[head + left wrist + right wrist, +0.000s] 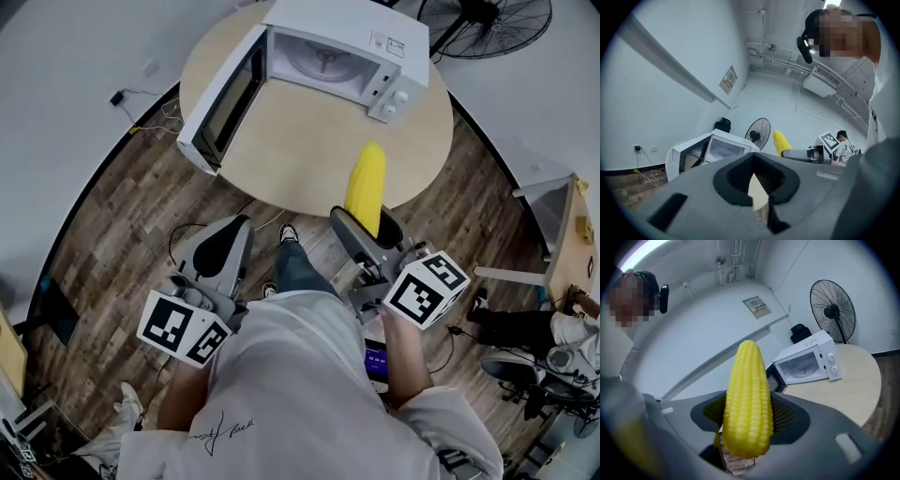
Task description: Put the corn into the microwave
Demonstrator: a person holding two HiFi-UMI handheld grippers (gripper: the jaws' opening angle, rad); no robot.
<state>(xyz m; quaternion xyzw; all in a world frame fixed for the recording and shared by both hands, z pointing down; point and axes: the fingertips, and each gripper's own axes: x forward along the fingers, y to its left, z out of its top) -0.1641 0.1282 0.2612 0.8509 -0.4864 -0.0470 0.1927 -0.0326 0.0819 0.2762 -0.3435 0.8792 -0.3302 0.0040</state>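
Note:
A yellow corn cob (366, 186) stands tip-forward between the jaws of my right gripper (370, 225), which is shut on its thick end (747, 413). It hangs over the near edge of the round wooden table (309, 150). At the far side of the table a white microwave (328, 56) stands with its door (220, 103) swung open to the left, and its turntable shows inside (806, 364). My left gripper (225, 246) is below the table's near-left edge, jaws together with nothing in them (757, 187). From the left gripper view the corn (780, 142) shows to the right.
A black standing fan (483, 21) is behind the table at the right. On the right a person (525, 328) sits beside a wooden desk (572, 234). Cables run to a wall plug (122, 98) at the left. The floor is dark wood.

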